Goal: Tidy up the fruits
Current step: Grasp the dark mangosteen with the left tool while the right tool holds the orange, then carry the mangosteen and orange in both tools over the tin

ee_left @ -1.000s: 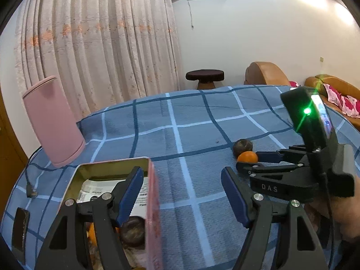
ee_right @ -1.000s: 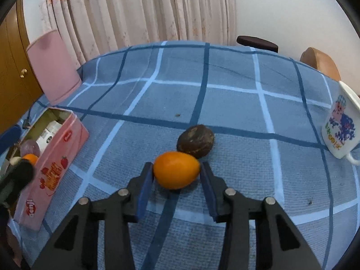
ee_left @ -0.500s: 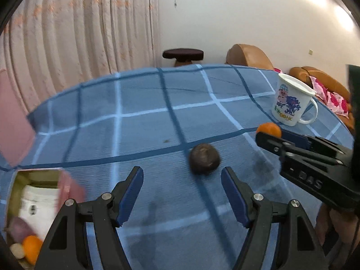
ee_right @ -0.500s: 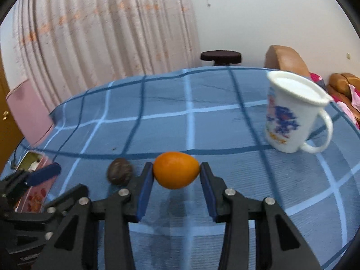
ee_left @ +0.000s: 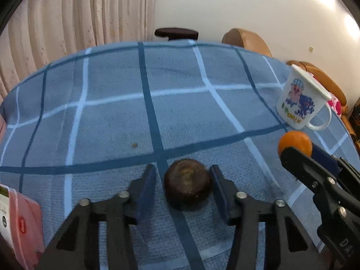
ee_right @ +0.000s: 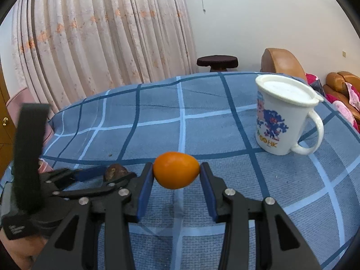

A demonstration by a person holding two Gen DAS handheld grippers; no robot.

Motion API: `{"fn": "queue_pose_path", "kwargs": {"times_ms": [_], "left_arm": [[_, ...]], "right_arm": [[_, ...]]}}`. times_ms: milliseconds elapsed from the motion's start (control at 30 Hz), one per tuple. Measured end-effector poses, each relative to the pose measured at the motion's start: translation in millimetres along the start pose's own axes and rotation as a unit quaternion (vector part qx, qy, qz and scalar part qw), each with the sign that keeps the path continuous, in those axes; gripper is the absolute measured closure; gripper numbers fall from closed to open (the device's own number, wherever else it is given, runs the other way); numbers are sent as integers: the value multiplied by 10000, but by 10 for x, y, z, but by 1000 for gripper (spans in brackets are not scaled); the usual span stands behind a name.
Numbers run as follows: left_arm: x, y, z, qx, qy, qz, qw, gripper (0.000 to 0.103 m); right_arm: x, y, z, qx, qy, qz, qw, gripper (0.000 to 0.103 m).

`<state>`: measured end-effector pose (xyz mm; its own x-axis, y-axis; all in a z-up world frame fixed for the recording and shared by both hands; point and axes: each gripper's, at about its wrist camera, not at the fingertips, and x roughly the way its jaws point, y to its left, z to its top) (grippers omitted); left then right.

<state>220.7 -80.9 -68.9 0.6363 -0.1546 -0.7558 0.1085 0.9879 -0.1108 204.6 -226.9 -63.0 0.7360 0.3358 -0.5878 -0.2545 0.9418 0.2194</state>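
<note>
Nearest, right gripper clamped on a smooth, glossy, egg-shaped kumquat, lifted clear of the cloth. Left gripper spread around a dark, round, dull-skinned passion fruit resting on the tablecloth; right pad about touching, left pad a little apart, not yet clamped. At the near left edge, pink box, glossy, straight-sided, contents unseen here. Judged midway: one fruit in hand, one about to be gripped, both left to stow. Beyond, woven blue plaid cloth; farther right, lidded white plastic cartoon mug.
</note>
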Motion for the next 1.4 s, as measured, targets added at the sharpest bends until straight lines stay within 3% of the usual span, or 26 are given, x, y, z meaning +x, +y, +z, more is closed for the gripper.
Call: {"fn": "queue_pose_path", "kwargs": {"times_ms": [267, 767, 1400], "left_arm": [[-146, 89, -126, -104, -149, -186, 9997, 62], [-615, 68, -353, 153, -999, 271, 9945, 62], [-960, 171, -592, 111, -1468, 435, 9881, 62]], "right_arm": [[-106, 49, -19, -151, -237, 202, 9994, 58], [-244, 258, -96, -499, -486, 422, 9967, 58], [-515, 566, -253, -1021, -1048, 419, 9883, 58]]}}
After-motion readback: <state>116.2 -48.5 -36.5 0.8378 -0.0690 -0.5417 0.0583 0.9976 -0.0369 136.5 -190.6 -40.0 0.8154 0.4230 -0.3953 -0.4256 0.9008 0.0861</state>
